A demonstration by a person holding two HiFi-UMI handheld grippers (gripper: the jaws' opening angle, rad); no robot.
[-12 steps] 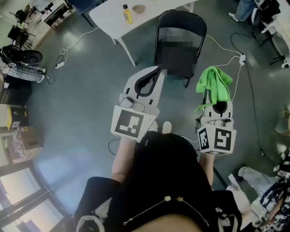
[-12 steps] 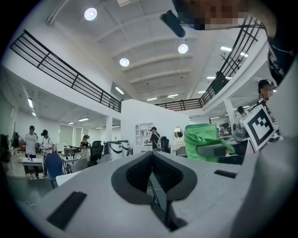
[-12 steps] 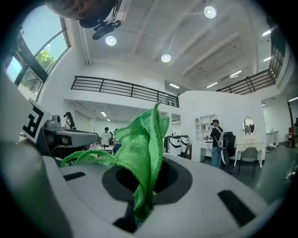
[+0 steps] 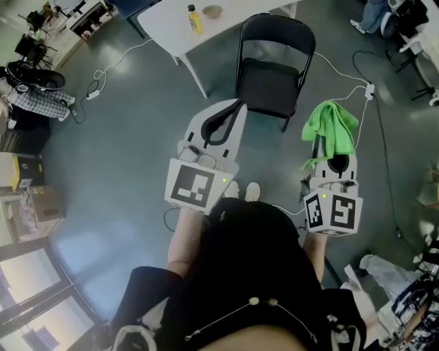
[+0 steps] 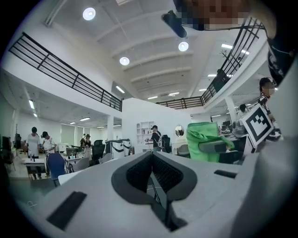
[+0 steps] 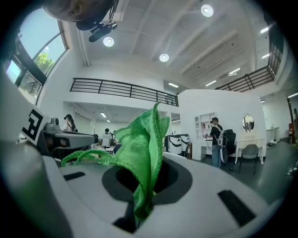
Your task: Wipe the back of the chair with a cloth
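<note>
A black folding chair (image 4: 273,65) stands on the grey floor ahead of me, its back on the far side near a white table. My right gripper (image 4: 323,146) is shut on a bright green cloth (image 4: 330,127), which bunches above the jaws (image 6: 142,153); it hovers to the right of the chair's seat. My left gripper (image 4: 235,108) is shut with nothing in it, its tips just in front of the chair's left front corner. The green cloth (image 5: 207,141) also shows at the right of the left gripper view.
A white table (image 4: 171,24) behind the chair carries a yellow bottle (image 4: 194,20) and a small bowl (image 4: 210,11). White cables (image 4: 346,86) and a power strip (image 4: 370,89) run over the floor to the right. Black chairs and boxes stand at the far left.
Both grippers keep their hold and pose; the right one with the cloth has drifted slightly right. The view has shifted a little, with the chair slightly higher in it.
</note>
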